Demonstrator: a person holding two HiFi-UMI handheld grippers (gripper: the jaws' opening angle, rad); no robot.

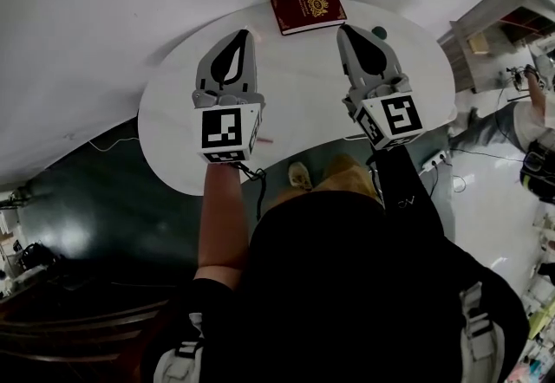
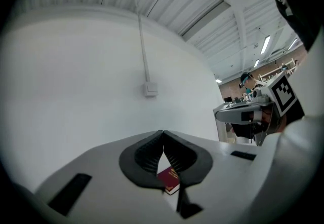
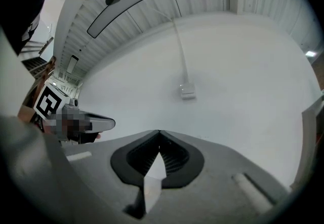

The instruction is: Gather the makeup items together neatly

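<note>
Left gripper (image 1: 245, 32) and right gripper (image 1: 344, 29), jaws pressed together and empty, over the table (image 1: 299, 95). Small dark item (image 1: 379, 32), perhaps makeup, at far edge near red booklet (image 1: 308, 9); jaws should spread before approaching.

A lab or workshop hall — ribbed ceiling (image 2: 202, 15), strip lights (image 2: 266, 44), cables (image 1: 113, 145) across the floor.

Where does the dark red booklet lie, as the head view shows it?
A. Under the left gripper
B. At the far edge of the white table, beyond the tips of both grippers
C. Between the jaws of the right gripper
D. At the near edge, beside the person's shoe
B: the dark red booklet lies flat at the far edge of the white table, past the tips of the left gripper and the right gripper, both shut and empty.
</note>
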